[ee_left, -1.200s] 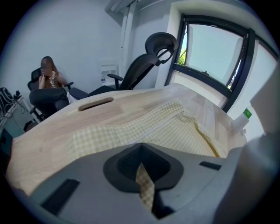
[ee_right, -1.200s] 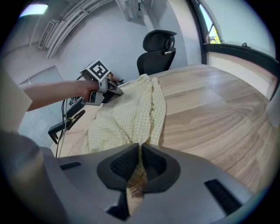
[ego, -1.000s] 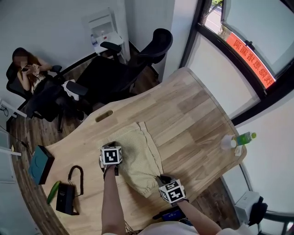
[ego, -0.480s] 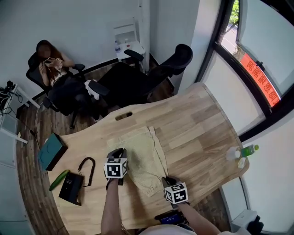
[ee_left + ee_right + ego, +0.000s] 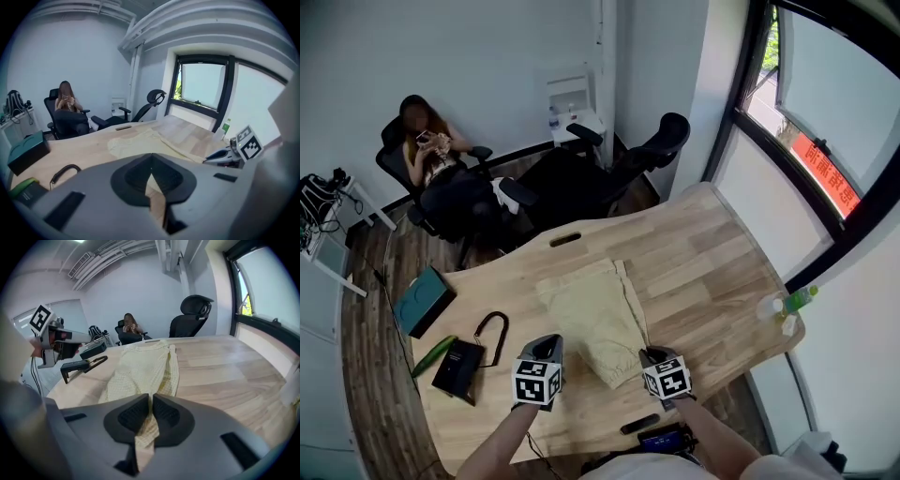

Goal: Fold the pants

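**Folding under way:** One pair of pale yellow pants (image 5: 592,317) lies lengthwise in the middle of the table (image 5: 712,244). Its near end is pinched in the right gripper (image 5: 645,356), whose jaws clamp the cloth. The left gripper (image 5: 548,343) is held over the table at the pants' near left. Its jaws have just closed on nothing and are pressed together.

Well apart, on the table's left, lie one teal box (image 5: 422,298), one green object (image 5: 436,354) and one black case (image 5: 461,366) with a looped cord. One green bottle (image 5: 800,298) stands at the right edge. Beyond the far edge, one person (image 5: 431,155) sits among black chairs (image 5: 661,145); how many chairs cannot be told.

Only the right gripper view shows the cloth between the jaws. Only the head view shows one black bar (image 5: 638,424) at the near edge.
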